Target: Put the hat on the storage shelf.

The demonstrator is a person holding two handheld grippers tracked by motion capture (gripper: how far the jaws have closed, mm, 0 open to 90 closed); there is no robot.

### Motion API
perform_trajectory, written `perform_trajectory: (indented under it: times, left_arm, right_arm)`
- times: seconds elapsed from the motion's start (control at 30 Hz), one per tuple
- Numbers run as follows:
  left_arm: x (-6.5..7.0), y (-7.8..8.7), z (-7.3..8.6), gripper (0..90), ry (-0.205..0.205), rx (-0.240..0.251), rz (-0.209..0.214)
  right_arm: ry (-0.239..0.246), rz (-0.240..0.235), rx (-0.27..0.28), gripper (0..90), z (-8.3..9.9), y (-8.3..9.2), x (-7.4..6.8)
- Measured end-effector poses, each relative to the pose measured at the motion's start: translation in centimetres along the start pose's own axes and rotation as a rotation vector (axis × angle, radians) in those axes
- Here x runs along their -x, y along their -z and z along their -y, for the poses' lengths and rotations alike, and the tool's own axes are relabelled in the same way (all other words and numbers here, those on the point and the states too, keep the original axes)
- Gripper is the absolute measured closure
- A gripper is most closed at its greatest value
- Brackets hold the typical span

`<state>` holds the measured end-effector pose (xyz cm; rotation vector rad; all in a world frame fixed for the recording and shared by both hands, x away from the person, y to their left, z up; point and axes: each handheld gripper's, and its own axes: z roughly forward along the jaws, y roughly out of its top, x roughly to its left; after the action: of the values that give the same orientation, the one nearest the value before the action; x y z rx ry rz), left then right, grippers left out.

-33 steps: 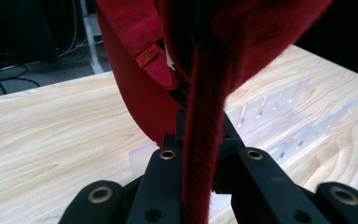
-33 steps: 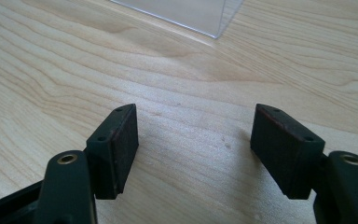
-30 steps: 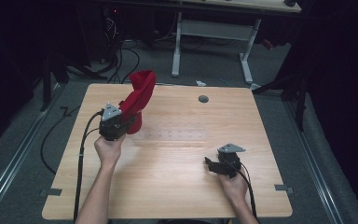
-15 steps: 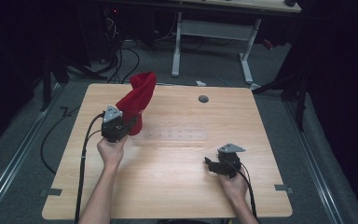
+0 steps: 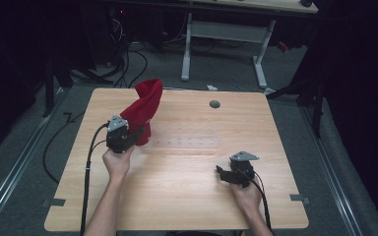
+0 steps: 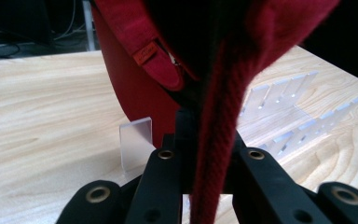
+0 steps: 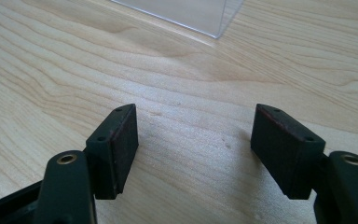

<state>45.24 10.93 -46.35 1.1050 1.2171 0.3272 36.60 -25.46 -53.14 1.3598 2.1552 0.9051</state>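
On the left half of the wooden counter [image 5: 177,191], the left gripper [image 5: 134,137] is held up off the surface in the person's left hand [image 5: 117,162], its jaws pinching a fold of a red knitted cloth [image 5: 145,110]. The cloth stands up from the jaws and leans toward the far edge of the counter, its top tilted rightward in the high view. In the left gripper view the jaws sit pressed together on a thick ribbed band of the red fabric, and a small tab is sewn on the cloth's edge above. Just beyond them lies a clear plastic rack [image 6: 293,116] with rows of slots, flat on the wood; in the high view it lies at the counter's middle, right of the cloth. The right gripper [image 5: 224,173] rests low near the right front part of the counter, in the person's right hand [image 5: 246,194], well apart from the cloth. Its jaws are spread wide with only bare wood grain between them. A small dark round disc [image 5: 214,104] lies near the far edge.
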Motion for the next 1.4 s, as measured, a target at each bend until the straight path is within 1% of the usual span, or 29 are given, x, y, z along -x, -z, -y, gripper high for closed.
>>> perform_trajectory:
  times: [0.07, 0.2, 0.27, 0.47, 0.57, 0.67, 0.77, 0.83, 0.87, 1.0, 1.1, 1.17, 1.3, 1.4]
  left_arm:
    - [0.0, 0.1, 0.1, 83.8, -0.001, -0.004, 0.0]
    - [-0.2, 0.3, 0.2, 83.8, 0.012, -0.013, 0.003]
    - [-0.2, 0.4, 0.3, 83.7, 0.009, -0.019, 0.001]
    - [-0.3, 0.7, 0.3, 77.4, 0.002, -0.026, -0.02]
    - [-0.3, 1.1, 0.3, 71.1, -0.008, -0.027, -0.032]
    - [-0.4, 1.5, 0.0, 61.9, -0.008, -0.018, -0.049]
    - [-0.4, 1.8, -0.2, 54.2, -0.014, -0.024, -0.057]
    - [-0.3, 2.0, -0.1, 51.1, -0.024, -0.034, -0.059]
    - [-0.2, 2.1, 0.0, 50.2, -0.034, -0.036, -0.062]
    - [-0.2, 2.6, 0.2, 48.5, -0.018, -0.025, -0.058]
    - [-0.3, 2.9, 0.3, 47.2, -0.014, -0.029, -0.063]
    - [-0.2, 3.1, 0.4, 46.1, -0.02, -0.029, -0.063]
    - [0.0, 3.4, 0.6, 43.7, -0.054, -0.04, -0.07]
    - [0.0, 3.8, 0.6, 42.9, -0.049, -0.033, -0.069]
  right_arm:
    - [0.0, 0.0, 0.0, 32.1, 0.0, 0.0, 0.0]
    - [0.0, 0.0, 0.0, 32.1, 0.0, 0.0, 0.0]
    - [0.0, 0.0, 0.0, 32.1, 0.0, 0.0, 0.0]
    - [0.0, 0.0, 0.0, 32.1, 0.0, 0.0, 0.0]
    - [0.0, 0.0, 0.0, 32.1, 0.0, 0.0, 0.0]
    - [-0.001, 0.0, 0.0, 32.1, 0.0, 0.0, 0.0]
    - [0.0, 0.0, 0.0, 32.2, 0.0, 0.0, 0.0]
    - [0.0, 0.0, 0.0, 32.1, 0.0, 0.0, 0.0]
    - [0.0, 0.0, 0.0, 32.1, 0.0, 0.0, 0.0]
    - [0.0, 0.0, 0.0, 32.1, 0.0, 0.0, 0.0]
    - [0.0, 0.0, 0.0, 32.1, 0.0, 0.0, 0.0]
    - [0.0, 0.0, 0.0, 32.1, 0.0, 0.0, 0.0]
    - [0.0, 0.0, 0.0, 32.1, 0.0, 0.0, 0.0]
    - [0.0, 0.0, 0.0, 32.1, 0.0, 0.0, 0.0]
